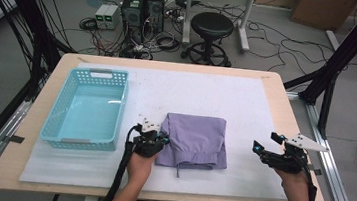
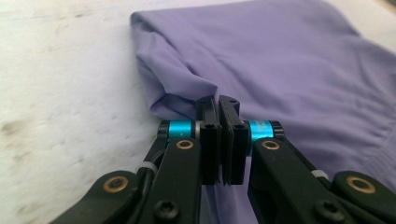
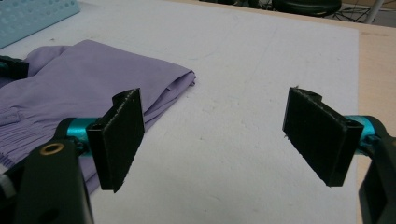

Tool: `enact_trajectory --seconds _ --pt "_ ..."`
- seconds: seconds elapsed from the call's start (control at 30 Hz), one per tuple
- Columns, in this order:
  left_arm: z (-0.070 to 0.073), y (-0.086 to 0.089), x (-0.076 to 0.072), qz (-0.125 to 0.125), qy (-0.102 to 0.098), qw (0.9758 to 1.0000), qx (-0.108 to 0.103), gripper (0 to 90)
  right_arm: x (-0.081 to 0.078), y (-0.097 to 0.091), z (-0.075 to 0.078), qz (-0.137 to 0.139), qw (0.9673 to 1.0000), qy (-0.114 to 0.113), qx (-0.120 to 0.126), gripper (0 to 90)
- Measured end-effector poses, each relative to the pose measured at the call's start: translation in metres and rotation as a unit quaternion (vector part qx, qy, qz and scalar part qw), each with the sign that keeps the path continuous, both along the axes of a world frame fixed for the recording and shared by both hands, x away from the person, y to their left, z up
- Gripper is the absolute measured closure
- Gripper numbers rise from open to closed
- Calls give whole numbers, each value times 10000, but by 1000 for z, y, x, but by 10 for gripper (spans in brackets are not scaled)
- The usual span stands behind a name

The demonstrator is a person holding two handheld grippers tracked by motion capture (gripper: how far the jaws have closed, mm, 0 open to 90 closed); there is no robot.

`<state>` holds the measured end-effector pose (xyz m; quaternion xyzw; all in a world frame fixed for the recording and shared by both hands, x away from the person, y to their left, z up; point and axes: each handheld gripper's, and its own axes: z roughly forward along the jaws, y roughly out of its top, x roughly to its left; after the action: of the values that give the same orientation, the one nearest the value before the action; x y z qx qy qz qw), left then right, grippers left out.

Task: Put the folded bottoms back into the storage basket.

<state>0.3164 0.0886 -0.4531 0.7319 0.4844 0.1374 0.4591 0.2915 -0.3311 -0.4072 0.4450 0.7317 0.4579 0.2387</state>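
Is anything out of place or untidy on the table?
Nothing stands out. The folded purple garment lies flat on the white mat, the blue basket sits square beside it, and only its drawstring hangs loose.

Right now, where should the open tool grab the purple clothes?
Probably the folded right edge of the purple clothes, coming in from the right where the right tool waits open. That edge lies free on the white mat; the left tool already pinches the left edge.
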Motion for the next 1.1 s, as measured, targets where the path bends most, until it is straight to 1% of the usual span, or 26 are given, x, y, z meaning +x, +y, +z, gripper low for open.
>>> enact_trajectory --seconds 0.03,0.13,0.2,0.27,0.33,0.43,0.57,0.6,0.63,0.67,0.7,0.73,0.8,0.83,0.9,1.0,1.07,1.1 --pt "1 -1 0 -29 -36 10000 -68 869 0 0 0 4 10000 1 4 210" --pt "3 -4 -1 -198 -117 9990 -389 870 0 0 0 2 10000 -3 1 210" --pt "4 -5 -1 -341 -143 9977 -576 870 0 0 0 -7 10000 8 9 210" --pt "6 -7 -1 -495 -190 9948 -874 870 0 0 0 4 10000 13 -3 210" --pt "7 -9 0 -621 -218 9928 -998 870 0 0 -1 1 10000 16 -5 210" --pt "5 -11 3 -697 -127 9922 -1026 869 0 1 -1 13 10000 20 -14 210" --pt "2 -12 5 -601 -75 9945 -849 858 -1 1 0 18 10000 36 -4 210" --pt "1 -12 5 -621 -48 9948 -803 846 -1 1 0 16 10000 27 -8 210" --pt "0 -12 6 -619 12 9954 -735 822 -1 1 -1 16 10000 28 -5 210" --pt "-1 -13 6 -589 21 9961 -654 775 -1 0 -1 13 10000 32 -3 210" --pt "-3 -12 5 -609 27 9965 -574 765 -1 0 -1 14 10000 33 -4 210" --pt "-4 -12 5 -603 65 9966 -552 764 -1 0 -1 13 10000 26 -5 210" --pt "-7 -10 5 -541 101 9970 -537 726 -1 -1 -1 12 10000 20 -6 210" --pt "-7 -10 5 -548 134 9969 -550 723 -1 -1 -1 4 10000 32 -1 210" --pt "-6 -9 4 -461 79 9977 -490 654 -1 -1 -1 -3 10000 32 3 210" --pt "-2 -4 1 -314 91 9986 -403 527 -1 -1 -1 -3 10000 34 9 210" --pt "-2 2 -1 -111 153 9995 -240 475 -1 -2 -1 -11 10000 46 9 210" --pt "-1 6 -1 49 190 9997 -133 450 -1 -2 -1 -10 10000 38 3 210"
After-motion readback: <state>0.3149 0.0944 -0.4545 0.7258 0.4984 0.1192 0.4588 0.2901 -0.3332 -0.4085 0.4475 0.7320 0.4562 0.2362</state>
